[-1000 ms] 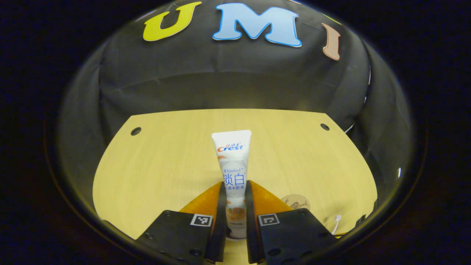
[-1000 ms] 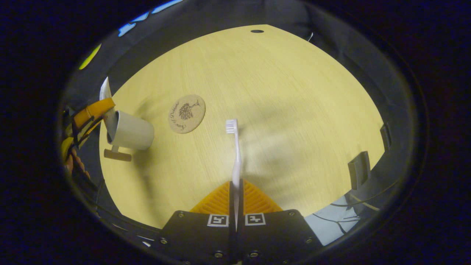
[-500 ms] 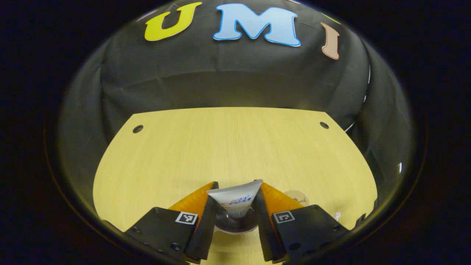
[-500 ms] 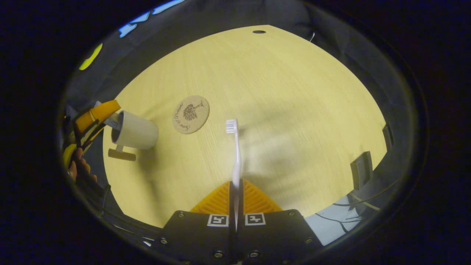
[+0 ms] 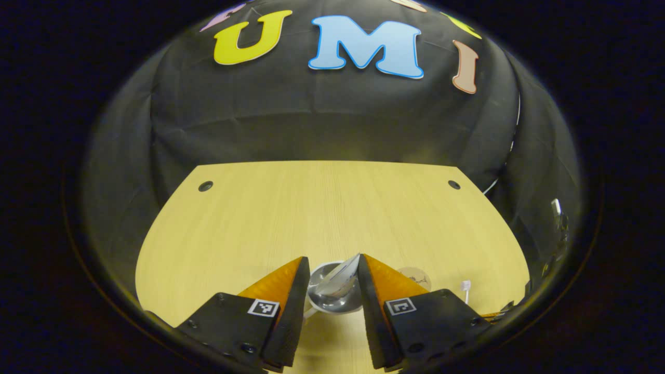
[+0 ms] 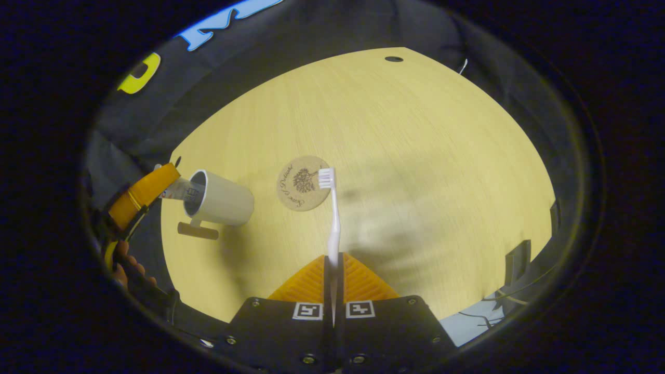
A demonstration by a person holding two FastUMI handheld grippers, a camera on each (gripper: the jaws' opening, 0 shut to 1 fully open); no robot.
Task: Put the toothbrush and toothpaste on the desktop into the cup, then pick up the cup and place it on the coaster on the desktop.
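Observation:
Below my left gripper (image 5: 331,258), which is open, stands the white cup (image 5: 332,298) on the wooden desk (image 5: 260,218). The toothpaste tube (image 5: 340,275) leans inside the cup, free of both fingers. In the right gripper view the cup (image 6: 223,200) stands at the left with the toothpaste (image 6: 179,189) poking out of its mouth, next to a finger (image 6: 143,192) of the left gripper. My right gripper (image 6: 332,258) is shut on the white toothbrush (image 6: 334,218). Its bristle head overlaps the edge of the round cork coaster (image 6: 301,176), which lies right of the cup.
The coaster (image 5: 415,278) and the toothbrush head (image 5: 465,284) peek out behind my left gripper's right finger. The desk has two round holes (image 5: 205,185) (image 5: 454,184) near its far corners. A hand (image 6: 122,257) holds the left gripper. Dark fittings (image 6: 514,254) sit at the desk's right edge.
My left gripper opened and let go of the toothpaste, which dropped into the cup. The right gripper carried the toothbrush toward the coaster and cup.

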